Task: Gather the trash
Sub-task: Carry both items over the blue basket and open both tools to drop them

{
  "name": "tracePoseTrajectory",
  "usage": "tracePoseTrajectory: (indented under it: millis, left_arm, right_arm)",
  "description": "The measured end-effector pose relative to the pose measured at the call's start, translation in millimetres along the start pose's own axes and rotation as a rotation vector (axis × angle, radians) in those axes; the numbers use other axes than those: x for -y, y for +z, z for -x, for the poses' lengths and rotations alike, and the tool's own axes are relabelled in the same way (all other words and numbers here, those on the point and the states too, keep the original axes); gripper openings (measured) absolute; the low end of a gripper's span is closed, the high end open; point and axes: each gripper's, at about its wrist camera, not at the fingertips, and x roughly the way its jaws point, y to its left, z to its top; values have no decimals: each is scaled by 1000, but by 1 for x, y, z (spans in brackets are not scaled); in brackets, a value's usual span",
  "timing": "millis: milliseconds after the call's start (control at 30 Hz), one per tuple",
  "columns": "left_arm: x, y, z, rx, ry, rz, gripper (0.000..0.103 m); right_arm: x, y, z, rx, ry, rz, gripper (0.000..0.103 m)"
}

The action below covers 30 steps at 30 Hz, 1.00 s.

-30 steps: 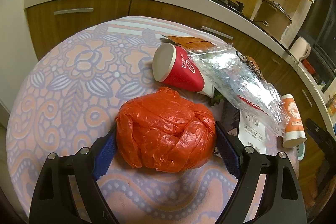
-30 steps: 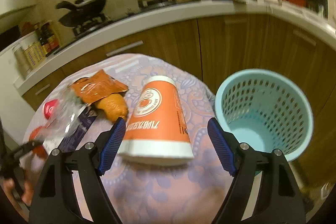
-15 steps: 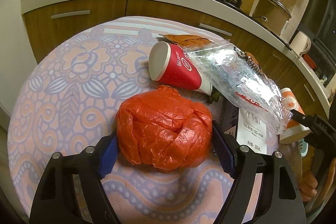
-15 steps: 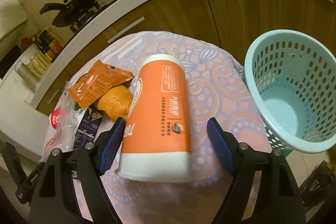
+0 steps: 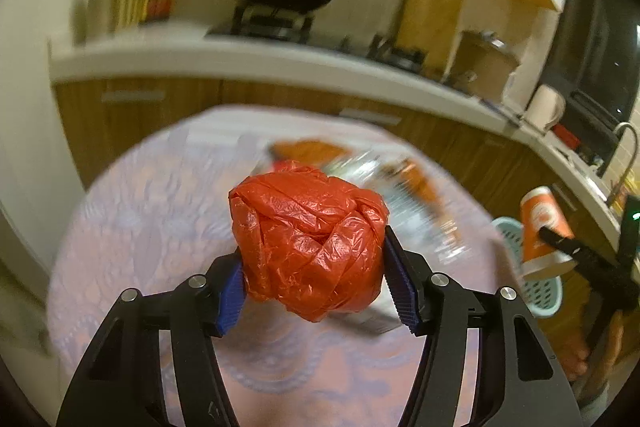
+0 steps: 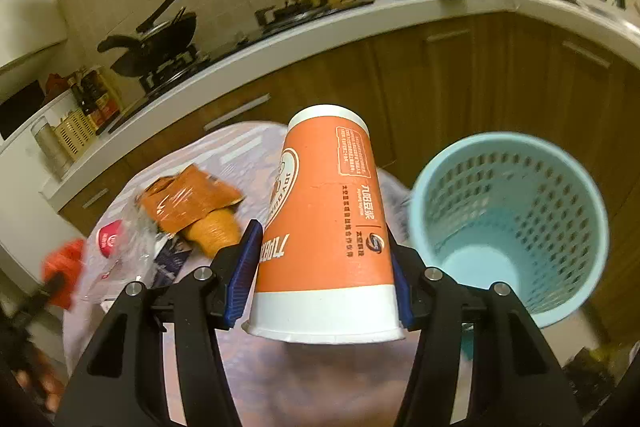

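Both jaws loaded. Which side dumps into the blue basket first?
Right, probably. The right gripper holds the orange cup beside the open blue basket. The left gripper, clamping the red bag, sits over the table, farther from it.

Left gripper (image 5: 312, 277): matte black forked frame, ribbed blue pads (image 5: 231, 297), round silver screws on each arm. Right gripper (image 6: 320, 279): same black frame, blue pads (image 6: 243, 273), silver screws. Bare skin showed at frame edges.

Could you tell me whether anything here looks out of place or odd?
Only the litter: an orange wrapper, crumpled clear plastic and a tipped red cup are strewn on the table, while the blue basket looks empty.
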Motion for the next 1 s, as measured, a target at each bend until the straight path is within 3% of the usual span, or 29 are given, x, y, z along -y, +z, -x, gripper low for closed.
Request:
tracePoseTrajectory:
  millis: [133, 300, 500, 633, 867, 1000]
  left_arm:
    - [55, 19, 11, 34, -61, -49, 58]
    - [148, 32, -8, 13, -160, -132, 58]
    - [274, 23, -73, -91, -305, -227, 58]
    - [324, -7, -129, -178, -366, -288, 58]
    - [357, -53, -232, -413, -362, -281, 58]
    - [362, -66, -256, -470, -339, -282, 59]
  right_arm:
    - [25, 9, 14, 30, -24, 12, 53]
    - [75, 21, 27, 54, -78, -10, 53]
    - [143, 31, 19, 37, -159, -67, 53]
    - [185, 26, 0, -9, -200, -123, 53]
    - [225, 7, -41, -129, -238, -156, 53]
    - [230, 1, -53, -154, -244, -163, 54]
